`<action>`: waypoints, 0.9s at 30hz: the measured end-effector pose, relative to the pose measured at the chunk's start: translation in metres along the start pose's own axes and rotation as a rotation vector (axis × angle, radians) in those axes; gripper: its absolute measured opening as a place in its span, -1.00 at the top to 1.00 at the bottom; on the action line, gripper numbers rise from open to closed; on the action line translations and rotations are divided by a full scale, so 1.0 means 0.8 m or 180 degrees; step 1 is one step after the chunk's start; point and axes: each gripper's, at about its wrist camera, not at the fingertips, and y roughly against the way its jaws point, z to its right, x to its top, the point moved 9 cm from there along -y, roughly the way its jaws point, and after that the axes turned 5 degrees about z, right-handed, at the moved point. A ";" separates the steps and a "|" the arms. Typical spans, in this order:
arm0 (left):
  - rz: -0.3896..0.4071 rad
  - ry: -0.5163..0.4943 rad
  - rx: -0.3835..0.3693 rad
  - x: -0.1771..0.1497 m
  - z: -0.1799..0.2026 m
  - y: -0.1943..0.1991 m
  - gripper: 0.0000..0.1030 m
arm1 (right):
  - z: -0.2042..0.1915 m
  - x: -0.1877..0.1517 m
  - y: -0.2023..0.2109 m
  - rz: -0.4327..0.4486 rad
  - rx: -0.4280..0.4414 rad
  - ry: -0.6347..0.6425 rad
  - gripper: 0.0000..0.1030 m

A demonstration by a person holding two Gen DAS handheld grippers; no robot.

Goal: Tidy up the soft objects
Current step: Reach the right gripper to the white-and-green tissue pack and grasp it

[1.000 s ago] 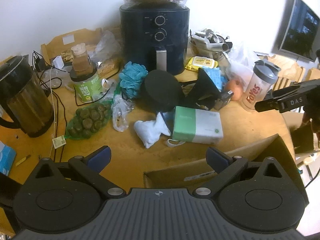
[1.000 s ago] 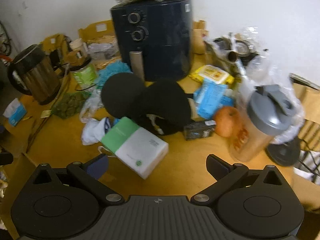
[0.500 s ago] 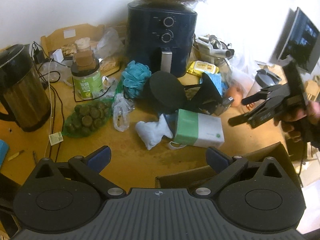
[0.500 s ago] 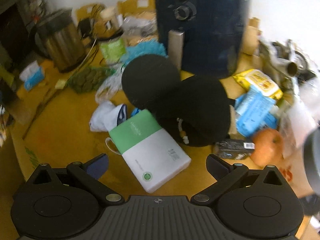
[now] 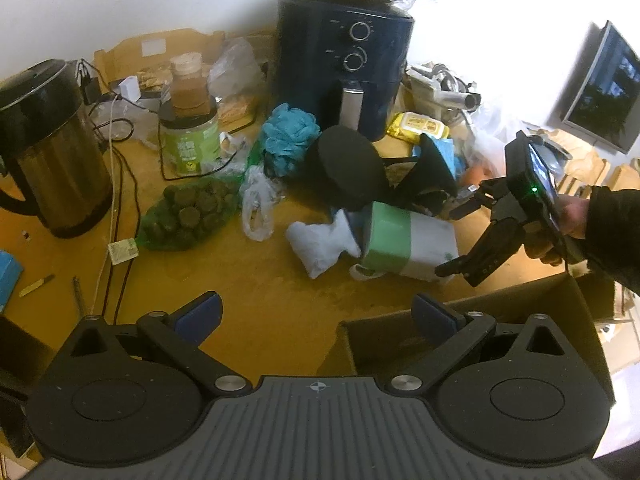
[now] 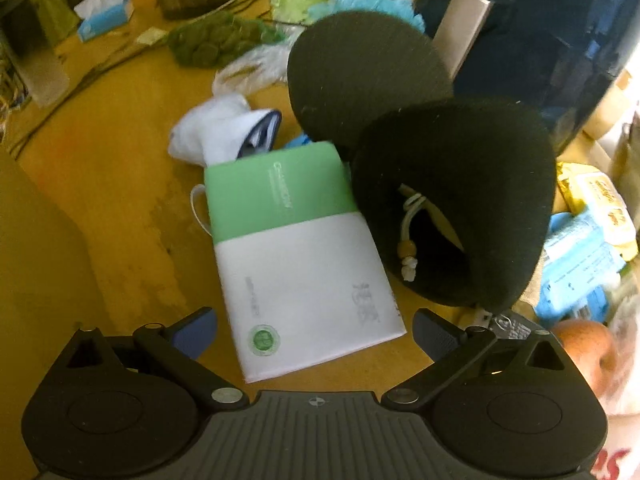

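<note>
A green-and-white soft tissue pack [image 6: 296, 248] lies on the wooden table, also in the left wrist view [image 5: 408, 244]. My right gripper [image 6: 314, 330] is open, its jaws on either side of the pack's near end; it shows from outside in the left wrist view [image 5: 460, 240]. A white sock [image 5: 320, 242] touches the pack's far end [image 6: 208, 132]. Black foam ear-shaped pads [image 6: 452, 208] lean behind the pack. A blue bath pouf [image 5: 290, 138] sits by the air fryer. My left gripper [image 5: 316, 314] is open and empty above the table's near part.
An open cardboard box [image 5: 520, 304] stands at the near right below my left gripper. A dark air fryer [image 5: 344, 60], a kettle [image 5: 48, 152], a green jar [image 5: 190, 142], a netted bag of green discs [image 5: 188, 216], cables, a wipes pack [image 5: 420, 126] and an apple [image 6: 584, 348] crowd the table.
My right gripper has moved forward and down to the tissue pack, which now lies between its open jaws. My left gripper has barely moved.
</note>
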 end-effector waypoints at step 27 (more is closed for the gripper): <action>0.0005 -0.0198 -0.0141 0.018 0.001 -0.012 -1.00 | -0.006 -0.003 0.051 0.0191 0.0221 -0.0009 -0.75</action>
